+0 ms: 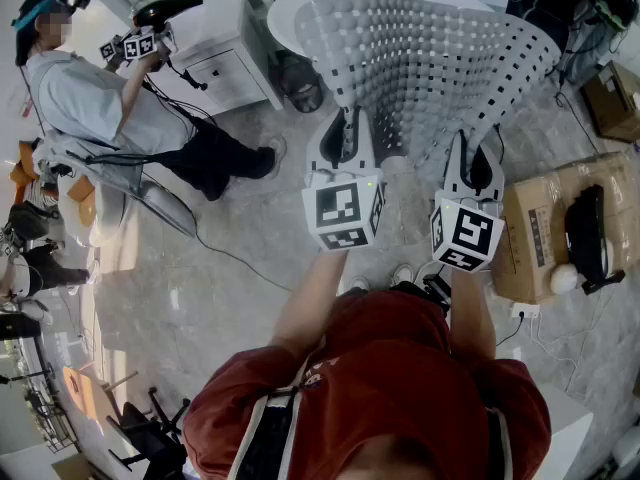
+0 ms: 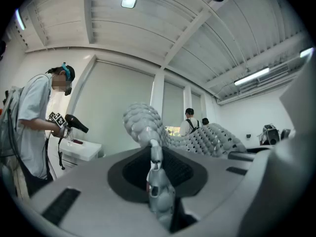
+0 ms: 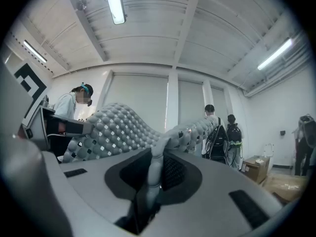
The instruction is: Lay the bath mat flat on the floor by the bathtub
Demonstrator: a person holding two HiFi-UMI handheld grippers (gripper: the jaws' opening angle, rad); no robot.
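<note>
The bath mat [image 1: 430, 63] is white, rubbery and full of small holes and bumps. It hangs spread out in the air between both grippers, in front of the white bathtub [image 1: 283, 6]. My left gripper [image 1: 347, 120] is shut on the mat's near left edge. My right gripper [image 1: 480, 156] is shut on its near right edge. In the left gripper view a fold of the mat [image 2: 143, 122] runs down between the jaws of the left gripper [image 2: 154, 157]. In the right gripper view the mat [image 3: 116, 127] arches up from the right gripper [image 3: 154, 166]. The mat hides most of the tub.
A person [image 1: 95, 103] holding a hair dryer stands at the left beside a white cabinet [image 1: 228, 43]. A cardboard box [image 1: 540, 230] with a black device [image 1: 586, 234] lies on the marble floor at the right. A cable [image 1: 235, 256] crosses the floor.
</note>
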